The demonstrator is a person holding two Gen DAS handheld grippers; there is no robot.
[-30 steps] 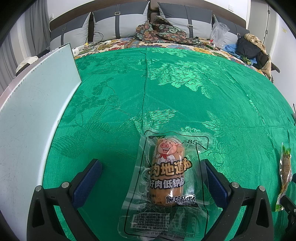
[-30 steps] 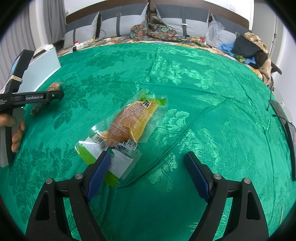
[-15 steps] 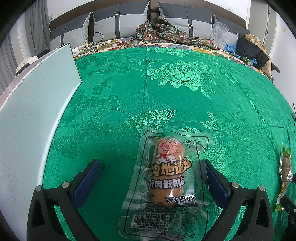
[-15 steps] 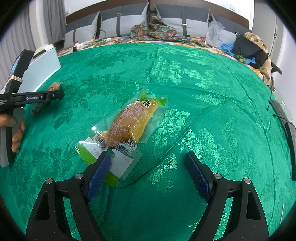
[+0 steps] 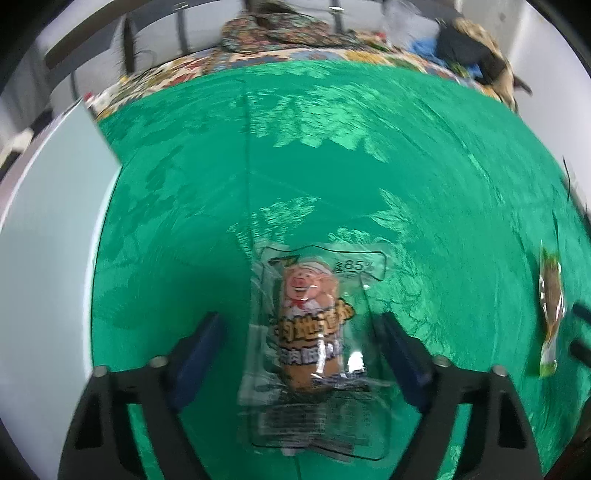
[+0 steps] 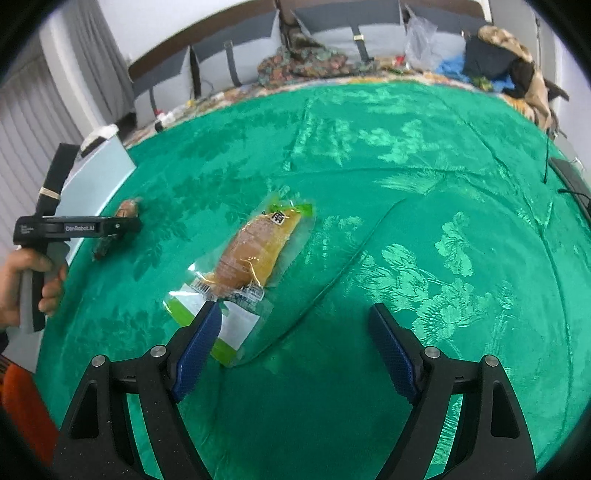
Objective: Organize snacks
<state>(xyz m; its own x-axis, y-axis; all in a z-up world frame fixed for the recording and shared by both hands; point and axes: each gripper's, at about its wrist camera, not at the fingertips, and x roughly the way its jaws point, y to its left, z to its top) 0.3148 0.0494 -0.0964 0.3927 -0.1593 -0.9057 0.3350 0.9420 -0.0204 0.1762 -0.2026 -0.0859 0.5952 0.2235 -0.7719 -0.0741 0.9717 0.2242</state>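
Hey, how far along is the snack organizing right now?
Nothing looks sorted yet. The pig-printed sausage packet lies on the green patterned cloth between the open fingers of the left gripper, not gripped. The clear-wrapped yellow-brown snack packet lies loose beside the open right gripper. Both packets remain to be picked up; the pale grey-green board at the left may be where they go, though that is uncertain.

A green brocade bedspread (image 6: 369, 155) covers the bed — grey pillows (image 6: 173, 79) against a dark headboard (image 6: 207, 35), white walls.
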